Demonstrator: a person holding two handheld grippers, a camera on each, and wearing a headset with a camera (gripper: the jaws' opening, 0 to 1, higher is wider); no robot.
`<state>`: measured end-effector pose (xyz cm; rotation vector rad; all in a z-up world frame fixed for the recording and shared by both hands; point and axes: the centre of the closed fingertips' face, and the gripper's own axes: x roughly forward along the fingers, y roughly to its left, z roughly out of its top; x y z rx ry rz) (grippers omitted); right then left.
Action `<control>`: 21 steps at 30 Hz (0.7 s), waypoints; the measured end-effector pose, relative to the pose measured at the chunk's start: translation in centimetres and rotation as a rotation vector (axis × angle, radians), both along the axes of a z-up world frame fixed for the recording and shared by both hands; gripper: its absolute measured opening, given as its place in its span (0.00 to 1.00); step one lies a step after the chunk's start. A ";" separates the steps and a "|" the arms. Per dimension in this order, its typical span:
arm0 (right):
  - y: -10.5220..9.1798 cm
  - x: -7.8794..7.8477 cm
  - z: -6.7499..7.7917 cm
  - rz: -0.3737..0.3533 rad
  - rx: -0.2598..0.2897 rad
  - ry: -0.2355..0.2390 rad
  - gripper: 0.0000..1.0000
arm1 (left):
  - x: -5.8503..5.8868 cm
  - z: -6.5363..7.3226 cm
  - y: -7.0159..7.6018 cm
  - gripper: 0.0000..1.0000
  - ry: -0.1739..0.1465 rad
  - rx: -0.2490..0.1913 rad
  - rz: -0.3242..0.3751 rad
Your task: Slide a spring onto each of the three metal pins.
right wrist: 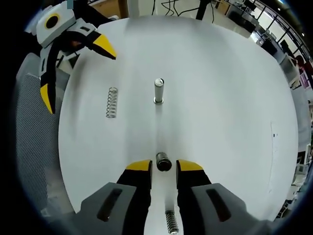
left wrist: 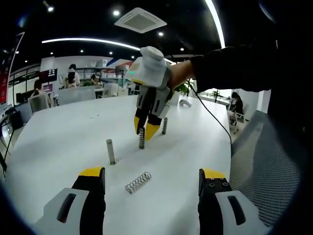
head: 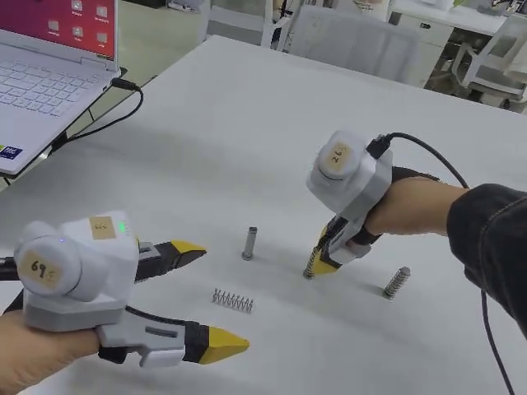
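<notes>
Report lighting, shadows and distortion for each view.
Head view: soft even light, faint shadows beside the bare pin and loose spring. Left gripper view: ceiling light strips glare. Right gripper view: fisheye bows the table edge.

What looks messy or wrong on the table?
Nothing is broken or spilled. One spring lies flat on the table, apart from the bare pin, which stands upright. That just looks like a step not yet done.
</notes>
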<state>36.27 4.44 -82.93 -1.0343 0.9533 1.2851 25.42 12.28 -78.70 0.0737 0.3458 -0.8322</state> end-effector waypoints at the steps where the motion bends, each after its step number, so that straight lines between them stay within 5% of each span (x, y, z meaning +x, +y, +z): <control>1: 0.1 0.0 0.2 -0.002 0.011 -0.002 0.18 | 0.0 0.0 0.0 0.74 0.000 0.000 -0.001; 13: 2.4 -0.1 2.4 0.046 0.079 -0.066 0.20 | 0.0 0.2 -0.2 0.74 -0.004 0.002 -0.005; 21: 4.4 -1.7 3.7 0.090 0.120 -0.070 0.20 | -0.1 0.2 -0.1 0.74 -0.004 0.006 -0.005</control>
